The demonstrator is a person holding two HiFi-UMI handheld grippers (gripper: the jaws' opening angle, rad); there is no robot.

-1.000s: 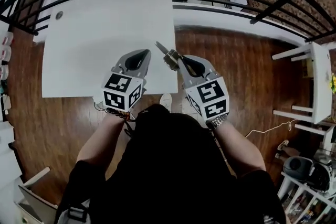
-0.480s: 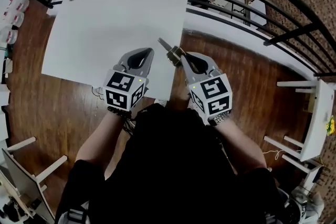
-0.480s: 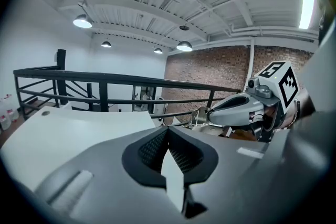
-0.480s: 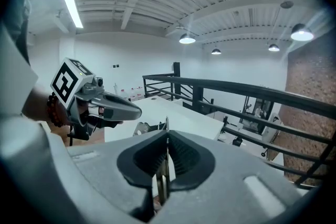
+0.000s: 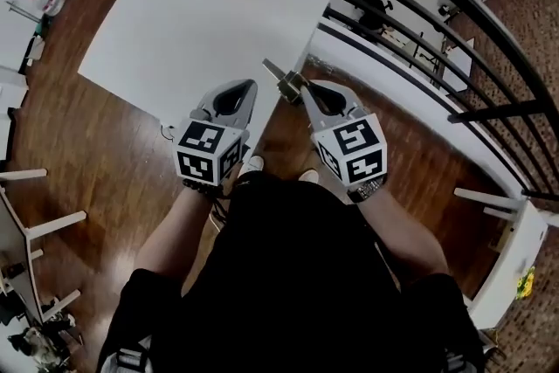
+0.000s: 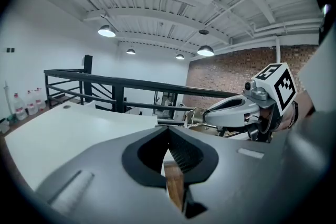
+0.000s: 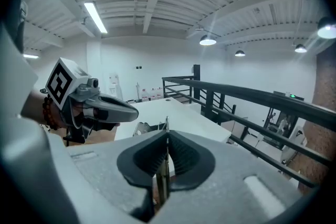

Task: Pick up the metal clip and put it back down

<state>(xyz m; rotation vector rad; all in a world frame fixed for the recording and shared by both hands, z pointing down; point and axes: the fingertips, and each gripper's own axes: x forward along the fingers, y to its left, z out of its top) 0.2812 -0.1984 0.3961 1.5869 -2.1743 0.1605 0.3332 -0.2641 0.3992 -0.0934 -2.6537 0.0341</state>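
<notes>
In the head view my right gripper point(image 5: 302, 89) is shut on the metal clip point(image 5: 281, 80), a small brass-and-steel piece that sticks out to the left of its tips, in the air near the corner of the white table point(image 5: 192, 22). In the right gripper view the clip point(image 7: 166, 126) shows as a thin strip pinched between the pads. My left gripper point(image 5: 249, 86) hovers beside it, shut and empty, over the table's near edge. In the left gripper view its jaws point(image 6: 168, 130) meet at the tip, and the right gripper point(image 6: 231, 110) shows to the right.
A black railing point(image 5: 393, 4) runs behind the table and along the right. Dark wooden floor point(image 5: 113, 153) lies below. White chair legs point(image 5: 35, 227) stand at the left and white furniture point(image 5: 515, 231) at the right. Bottles point(image 6: 26, 105) line the far wall.
The head view has swung, so the table and railing now lie slanted and further left. Both grippers keep their pose side by side, and the clip stays in the right one.
</notes>
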